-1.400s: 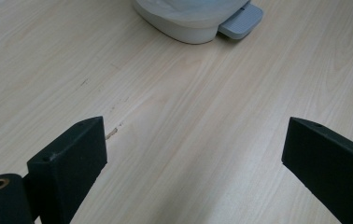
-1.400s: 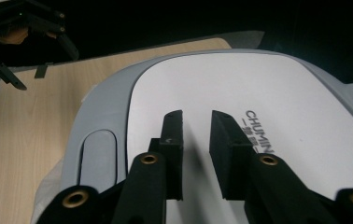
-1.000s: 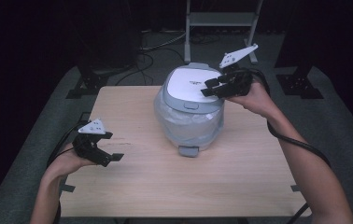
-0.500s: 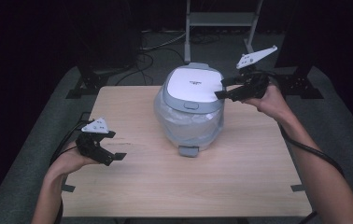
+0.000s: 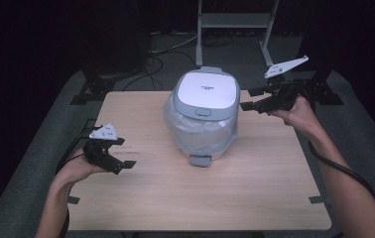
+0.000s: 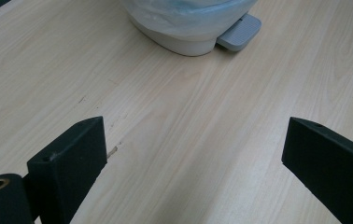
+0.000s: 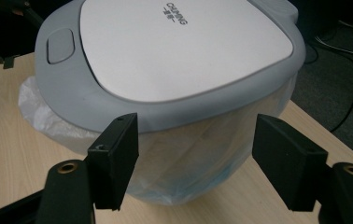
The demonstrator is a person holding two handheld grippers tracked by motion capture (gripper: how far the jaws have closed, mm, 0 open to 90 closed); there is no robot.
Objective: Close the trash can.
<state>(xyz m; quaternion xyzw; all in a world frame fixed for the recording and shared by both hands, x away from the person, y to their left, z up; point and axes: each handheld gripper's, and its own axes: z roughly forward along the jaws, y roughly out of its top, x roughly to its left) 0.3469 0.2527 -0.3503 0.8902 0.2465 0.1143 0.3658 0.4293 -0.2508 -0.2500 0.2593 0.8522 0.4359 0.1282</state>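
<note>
Two tools are out, both with jaws apart and nothing between them. The pedal bin (image 5: 203,116), lid (image 5: 206,89) shut and a clear bag (image 5: 200,131) bunched under its rim, stands near the far edge of the worktop (image 5: 175,198), about midway between the side edges. The right tool (image 5: 247,104) hangs just beside the lid's right flank, its jaws having just been opening, touching nothing. The left tool (image 5: 126,153) waits near the left edge. I'd judge the lid work done; next comes either the pedal (image 5: 200,160) or lifting the bag out.
</note>
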